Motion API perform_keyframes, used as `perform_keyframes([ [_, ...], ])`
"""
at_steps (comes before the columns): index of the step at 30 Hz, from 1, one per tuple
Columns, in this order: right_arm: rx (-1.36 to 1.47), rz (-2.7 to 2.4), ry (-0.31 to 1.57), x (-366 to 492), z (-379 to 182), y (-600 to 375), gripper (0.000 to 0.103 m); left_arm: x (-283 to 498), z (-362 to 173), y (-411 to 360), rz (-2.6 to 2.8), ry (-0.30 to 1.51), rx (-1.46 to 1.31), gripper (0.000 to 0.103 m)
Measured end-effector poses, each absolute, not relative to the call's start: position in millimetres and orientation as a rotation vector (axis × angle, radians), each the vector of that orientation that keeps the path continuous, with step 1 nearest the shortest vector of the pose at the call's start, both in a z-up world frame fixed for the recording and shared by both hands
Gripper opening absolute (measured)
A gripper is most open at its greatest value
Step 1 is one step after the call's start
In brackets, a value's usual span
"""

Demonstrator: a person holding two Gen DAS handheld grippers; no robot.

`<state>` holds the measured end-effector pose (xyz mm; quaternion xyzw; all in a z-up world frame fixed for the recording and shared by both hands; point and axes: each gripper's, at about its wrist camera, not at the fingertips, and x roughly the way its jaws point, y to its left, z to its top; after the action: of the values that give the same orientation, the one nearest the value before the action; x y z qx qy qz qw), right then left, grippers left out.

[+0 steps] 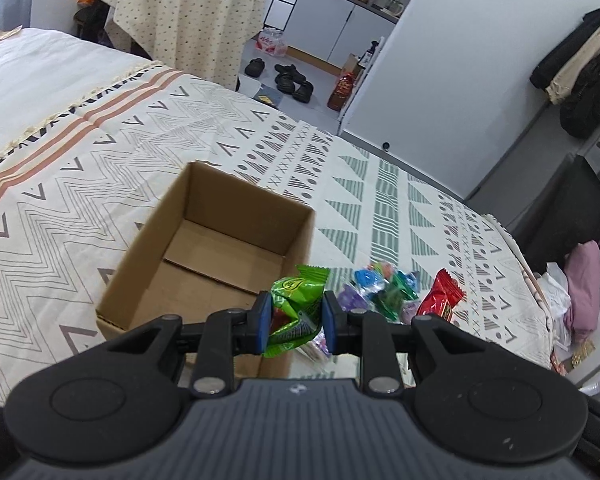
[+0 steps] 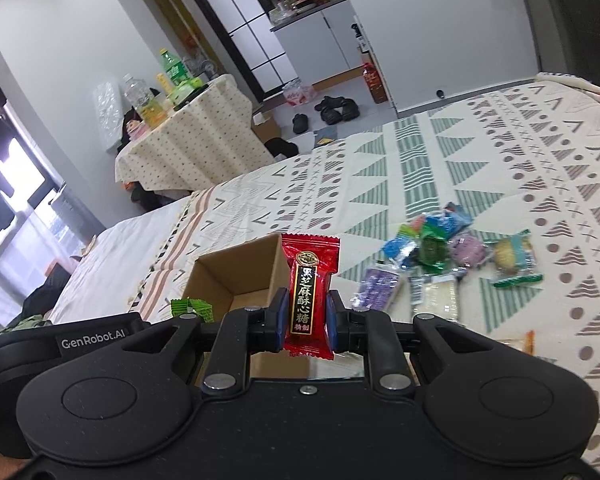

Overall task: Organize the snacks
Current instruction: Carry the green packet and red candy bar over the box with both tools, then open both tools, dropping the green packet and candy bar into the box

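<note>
Two tools, both loaded. My left tool (image 1: pixel 294 322) is clamped on a green snack packet (image 1: pixel 296 308), pinched between the blue pads, sitting just off the near right corner of the open cardboard box (image 1: pixel 140 268) on the bed (image 1: pixel 100 140). My right tool (image 2: pixel 303 320) grips a red candy packet (image 2: pixel 310 292) upright between its pads, in front of the box's near right wall as I see it from that wrist. Right of the box, a loose pile of snacks (image 2: pixel 452 256) lies on the patterned bedspread, well apart from both tools.
</note>
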<state>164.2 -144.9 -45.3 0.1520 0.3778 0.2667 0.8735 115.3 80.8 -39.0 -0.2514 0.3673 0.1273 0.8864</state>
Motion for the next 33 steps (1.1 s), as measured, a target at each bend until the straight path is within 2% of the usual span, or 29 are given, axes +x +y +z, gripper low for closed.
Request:
perform_keyframes([
  [20, 0.271, 0.638, 0.869, 189, -57, -63, 0.019, 138, -73, 149, 0.382, 0.842, -0.609, 0.026],
  [26, 0.252, 0.657, 0.902, 188, -65, -45, 0.019, 137, -75, 155, 0.418, 0.860, -0.610, 0.030],
  [29, 0.240, 0.669, 0.915, 186, -68, -38, 0.019, 134, -75, 155, 0.432, 0.874, -0.610, 0.038],
  [31, 0.236, 0.672, 0.929, 185, -70, -34, 0.020, 132, -74, 155, 0.448, 0.880, -0.611, 0.051],
  [33, 0.236, 0.666, 0.947, 185, -72, -34, 0.025, 127, -72, 154, 0.476, 0.880, -0.609, 0.062],
])
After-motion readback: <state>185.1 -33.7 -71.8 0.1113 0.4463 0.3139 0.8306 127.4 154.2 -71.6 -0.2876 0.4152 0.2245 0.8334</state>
